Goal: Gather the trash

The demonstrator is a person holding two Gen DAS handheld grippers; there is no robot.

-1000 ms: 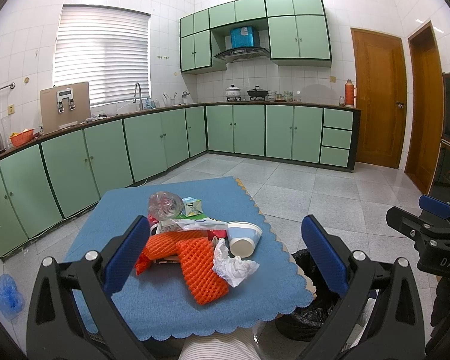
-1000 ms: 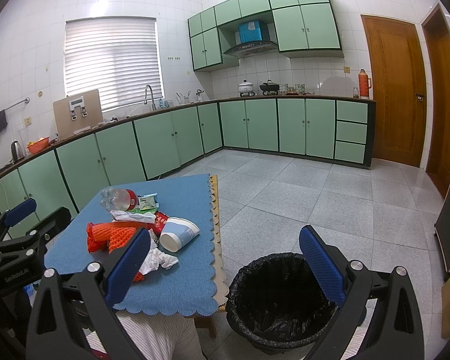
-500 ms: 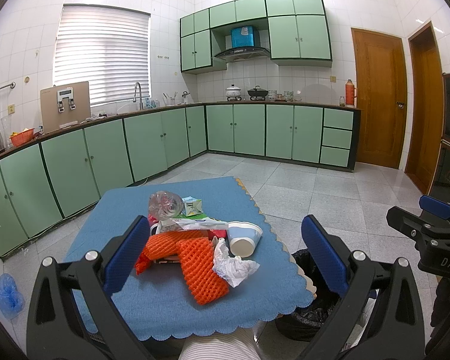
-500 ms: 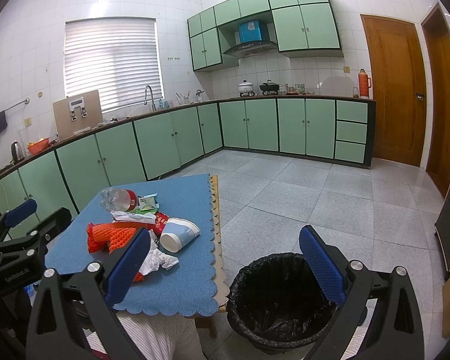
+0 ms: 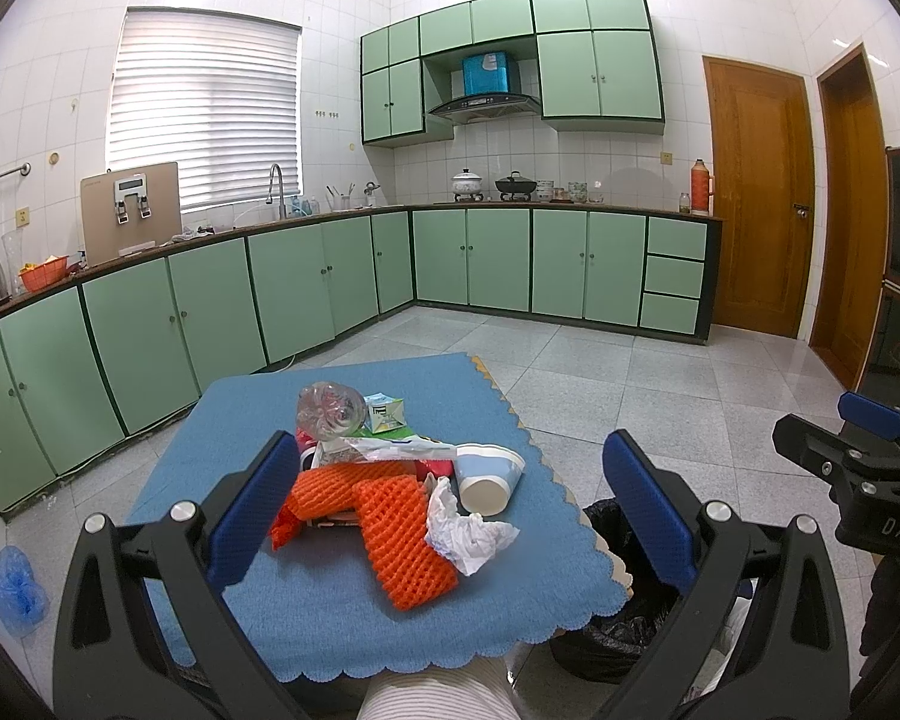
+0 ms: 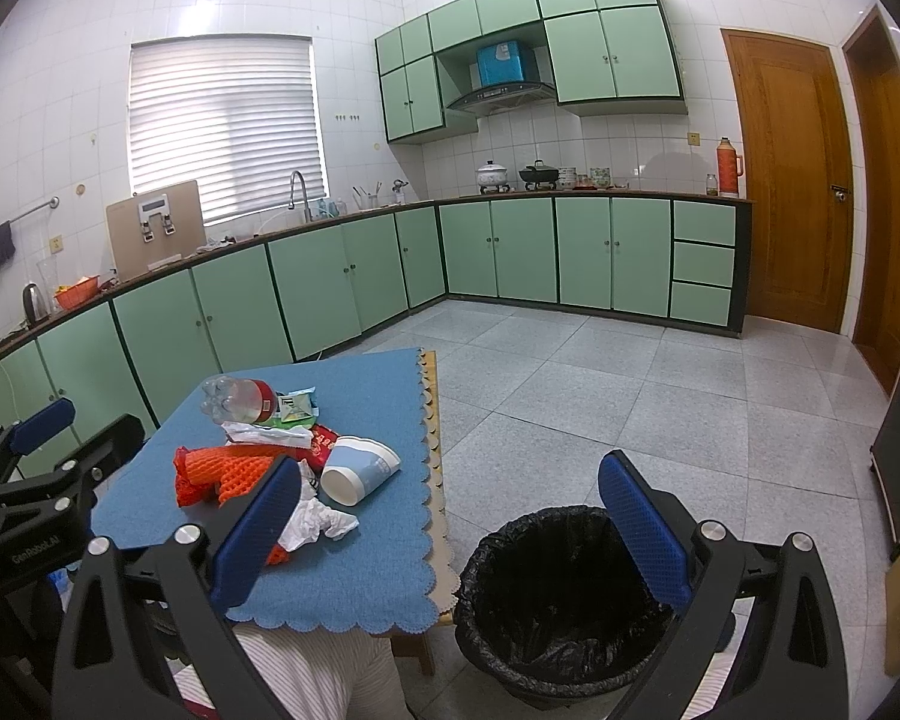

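Note:
A heap of trash lies on the blue cloth (image 5: 270, 618) of a low table: orange foam netting (image 5: 405, 546), a crumpled white tissue (image 5: 465, 531), a pale blue paper cup (image 5: 486, 477) on its side, a clear plastic bottle (image 5: 330, 411), a small green carton (image 5: 384, 411) and a white wrapper (image 5: 390, 450). My left gripper (image 5: 450, 510) hovers open in front of the heap, holding nothing. My right gripper (image 6: 450, 522) is open and empty above the black-lined trash bin (image 6: 558, 594), which stands on the floor right of the table. The heap (image 6: 282, 462) lies to its left.
Green cabinets (image 5: 306, 288) run along the left and far walls. Grey floor tiles (image 6: 630, 396) spread beyond the table. Wooden doors (image 5: 756, 192) stand at the right. A blue plastic bag (image 5: 12, 582) lies on the floor at the left. A person's striped clothing (image 5: 432, 696) shows at the bottom.

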